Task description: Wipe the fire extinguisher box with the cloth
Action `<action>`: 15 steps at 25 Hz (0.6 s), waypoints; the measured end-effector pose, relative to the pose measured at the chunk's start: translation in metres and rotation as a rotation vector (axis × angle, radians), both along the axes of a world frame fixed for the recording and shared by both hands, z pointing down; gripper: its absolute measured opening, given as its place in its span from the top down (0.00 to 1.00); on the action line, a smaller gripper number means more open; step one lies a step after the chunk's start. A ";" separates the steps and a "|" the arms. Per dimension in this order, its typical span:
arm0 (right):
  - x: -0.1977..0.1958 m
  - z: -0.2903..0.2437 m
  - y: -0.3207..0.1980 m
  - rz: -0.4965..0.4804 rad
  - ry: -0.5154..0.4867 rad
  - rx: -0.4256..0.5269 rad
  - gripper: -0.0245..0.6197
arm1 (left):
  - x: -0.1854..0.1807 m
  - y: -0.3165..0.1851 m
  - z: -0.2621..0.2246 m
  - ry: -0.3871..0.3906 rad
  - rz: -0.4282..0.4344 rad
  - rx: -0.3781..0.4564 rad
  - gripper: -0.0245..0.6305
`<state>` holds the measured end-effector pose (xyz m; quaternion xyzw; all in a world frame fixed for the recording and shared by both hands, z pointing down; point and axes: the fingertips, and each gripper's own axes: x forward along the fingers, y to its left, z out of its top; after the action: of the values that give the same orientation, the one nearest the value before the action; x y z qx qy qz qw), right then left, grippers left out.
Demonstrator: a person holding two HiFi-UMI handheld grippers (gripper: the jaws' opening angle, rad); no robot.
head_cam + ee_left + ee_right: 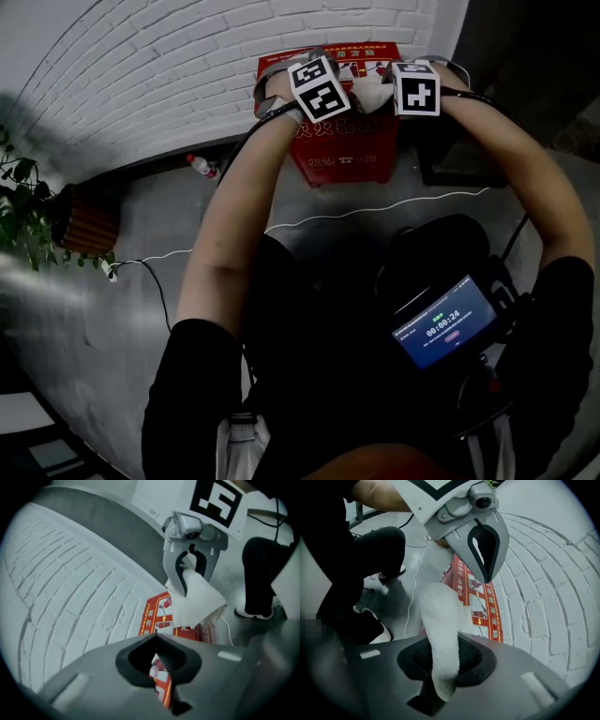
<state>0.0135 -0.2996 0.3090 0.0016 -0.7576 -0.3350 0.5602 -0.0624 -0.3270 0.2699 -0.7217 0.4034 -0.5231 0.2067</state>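
Status: red rectangular fire extinguisher box (342, 150) sits at 12 o'clock in head view, on the grey concrete floor (169, 216), back against the white painted brick wall (169, 66)

Both tongs are up over the box top
- right gripper (440, 667): jaws clamped on the white terry cloth (440, 616), which is pinched near one end with the rest sticking out forward as a thick fold
- left gripper (157, 660): jaws pressed together, nothing in them, only a sliver of red label showing through the slit. It sits at 11 o'clock of the box top, just beside the right one

Cloth is above the printed top panel, at its 1 o'clock side. Can't tell if it's actually touching

Handling, my read:
- cloth is soft, light and limp, so it will flop and bunch. The grip near the end looks right since it leaves free length to drag flat
- box looks stiff and heavy enough not to slide under a wipe, and the top label looks smooth and low friction
- left could brace a box edge if it shifts

Small plastic bottle (202, 167) on the floor at 10 o'clock, well apart from the box
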 end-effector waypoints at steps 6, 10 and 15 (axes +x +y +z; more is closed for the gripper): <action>-0.003 0.014 0.062 0.011 -0.080 -0.136 0.81 | -0.025 0.034 0.006 0.028 -0.022 0.043 0.96; -0.019 -0.001 0.079 0.026 -0.257 -0.117 0.81 | -0.033 0.057 -0.008 0.161 -0.046 0.116 0.96; -0.052 -0.031 0.079 0.076 -0.611 -0.150 0.81 | -0.064 0.079 -0.023 0.343 -0.116 0.241 0.96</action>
<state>-0.0383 -0.2204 0.2776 0.0889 -0.9128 -0.2410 0.3175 -0.1264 -0.2480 0.2472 -0.7458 0.5332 -0.3517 0.1893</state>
